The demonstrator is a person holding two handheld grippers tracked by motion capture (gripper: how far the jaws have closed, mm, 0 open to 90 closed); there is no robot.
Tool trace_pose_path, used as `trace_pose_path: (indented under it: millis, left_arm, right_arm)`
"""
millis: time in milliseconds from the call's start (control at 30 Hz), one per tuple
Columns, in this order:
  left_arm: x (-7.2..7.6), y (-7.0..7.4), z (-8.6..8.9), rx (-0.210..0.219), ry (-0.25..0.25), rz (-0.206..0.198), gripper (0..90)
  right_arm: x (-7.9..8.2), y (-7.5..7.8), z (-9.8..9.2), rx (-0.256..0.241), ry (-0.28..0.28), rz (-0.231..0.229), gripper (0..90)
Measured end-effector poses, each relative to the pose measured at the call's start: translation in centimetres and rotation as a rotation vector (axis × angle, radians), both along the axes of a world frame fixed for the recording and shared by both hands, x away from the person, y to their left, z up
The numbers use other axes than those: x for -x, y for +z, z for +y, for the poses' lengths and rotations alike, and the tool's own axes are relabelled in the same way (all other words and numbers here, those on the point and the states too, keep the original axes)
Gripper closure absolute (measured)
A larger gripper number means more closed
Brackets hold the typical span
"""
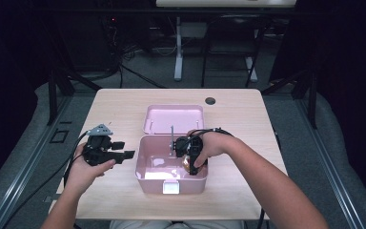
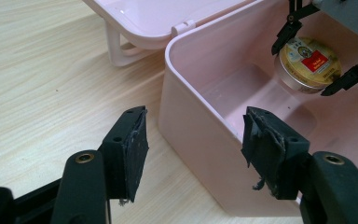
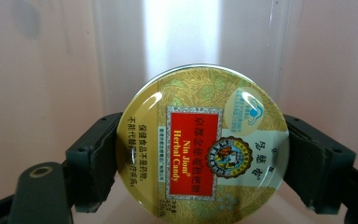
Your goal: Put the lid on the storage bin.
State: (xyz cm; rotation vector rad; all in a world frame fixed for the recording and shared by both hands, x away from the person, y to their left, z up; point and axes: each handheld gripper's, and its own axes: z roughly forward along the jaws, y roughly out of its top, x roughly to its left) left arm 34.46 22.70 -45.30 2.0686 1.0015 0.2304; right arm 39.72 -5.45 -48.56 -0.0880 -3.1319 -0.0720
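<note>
Left of centre in the high view, the left claw waits on the worktop, jaws spread wide with nothing between them, just beside the pink box; it looks placed to steady that wall if needed. Mid-frame, the box's lid lies thrown back, leaving the top free. Right of centre, the right claw dips inside, clamped across the round candy tin, gripped by its rim so it stays level, seemingly for setting down in the box.
</note>
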Motion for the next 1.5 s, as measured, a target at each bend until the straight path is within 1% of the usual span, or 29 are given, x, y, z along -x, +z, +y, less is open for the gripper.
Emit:
trace_pose_path:
  millis: [167,200,333,500,600,800,967,1100,1300,1400,1500]
  left_arm:
    - [0.0,0.0,0.0,-0.001,-0.002,0.0,39.9]
    - [0.0,0.0,0.0,-0.003,-0.002,-0.001,39.9]
    - [0.0,0.0,0.0,0.002,0.001,0.001,39.9]
    - [0.0,0.0,0.0,-0.002,-0.002,0.0,39.9]
    - [0.0,0.0,0.0,-0.003,-0.005,0.003,39.9]
    - [0.0,0.0,0.0,-0.005,-0.006,0.004,39.9]
    - [0.0,-0.1,-0.1,-0.006,-0.005,0.001,39.9]
    - [0.0,-0.1,-0.1,-0.008,-0.007,0.0,39.9]
    - [-0.1,-0.2,-0.1,-0.005,-0.004,0.002,39.9]
    - [-0.1,-0.2,-0.1,-0.005,-0.004,0.003,39.9]
    - [0.0,-0.2,-0.1,-0.007,-0.004,0.007,39.9]
  right_arm:
    - [0.0,-0.2,0.1,0.001,0.009,-0.004,19.6]
    - [0.0,-0.2,0.1,0.009,0.008,-0.006,19.6]
    - [0.1,-0.6,0.2,0.006,0.014,-0.006,19.6]
    - [0.2,-1.1,0.3,0.022,0.025,-0.004,19.6]
    - [0.1,-1.3,0.3,0.027,0.02,-0.002,19.6]
    - [0.1,-1.7,0.2,0.01,0.004,0.007,19.6]
    - [0.0,-2.0,0.2,0.006,0.0,0.005,19.5]
    - [-0.1,-2.1,0.2,0.01,0.001,0.006,19.5]
    - [-0.2,-2.7,0.2,0.002,0.006,0.01,19.5]
    - [-0.2,-3.0,0.3,0.008,0.02,0.005,19.5]
    - [-0.3,-3.2,0.3,0.013,0.022,0.005,19.5]
